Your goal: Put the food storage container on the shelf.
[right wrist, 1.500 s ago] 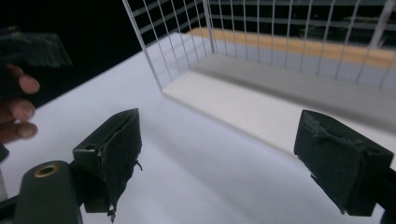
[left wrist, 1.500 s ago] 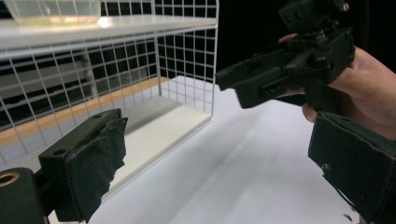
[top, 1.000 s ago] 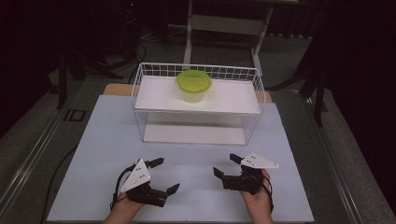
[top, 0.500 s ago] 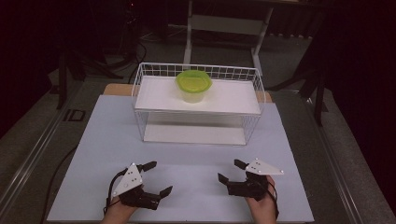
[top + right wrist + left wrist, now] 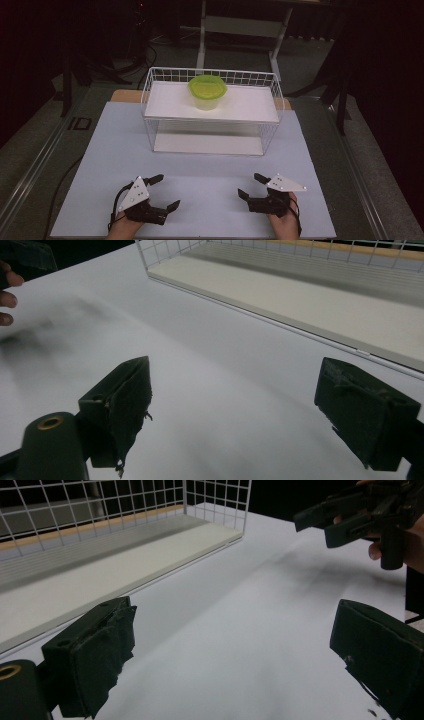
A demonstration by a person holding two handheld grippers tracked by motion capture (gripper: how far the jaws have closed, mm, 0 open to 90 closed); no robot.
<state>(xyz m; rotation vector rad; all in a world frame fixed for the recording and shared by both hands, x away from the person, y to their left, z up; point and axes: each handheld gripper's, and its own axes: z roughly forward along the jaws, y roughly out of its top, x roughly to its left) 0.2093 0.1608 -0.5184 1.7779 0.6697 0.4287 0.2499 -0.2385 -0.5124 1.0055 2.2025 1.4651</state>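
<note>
A green-lidded tub [image 5: 207, 91] sits on the top shelf of a white wire rack [image 5: 212, 110] at the table's far middle. My left gripper [image 5: 166, 191] rests low near the front left edge, jaws wide apart with nothing between them. My right gripper [image 5: 251, 186] stands open near the front right, also empty. In the left gripper view both black pads [image 5: 92, 652] frame bare white table, with the right gripper [image 5: 357, 512] at the upper right. The right gripper view has its pads [image 5: 367, 412] apart, facing the rack's lower shelf [image 5: 320, 305].
The white tabletop [image 5: 205, 165] stretches between the grippers and the rack. A wooden strip [image 5: 125, 95] runs behind the rack. Dark floor, cables and a metal stand [image 5: 240, 25] lie beyond the table.
Both grippers have drawn back toward the table's front edge and spread a little farther apart. The tub and rack have not moved.
</note>
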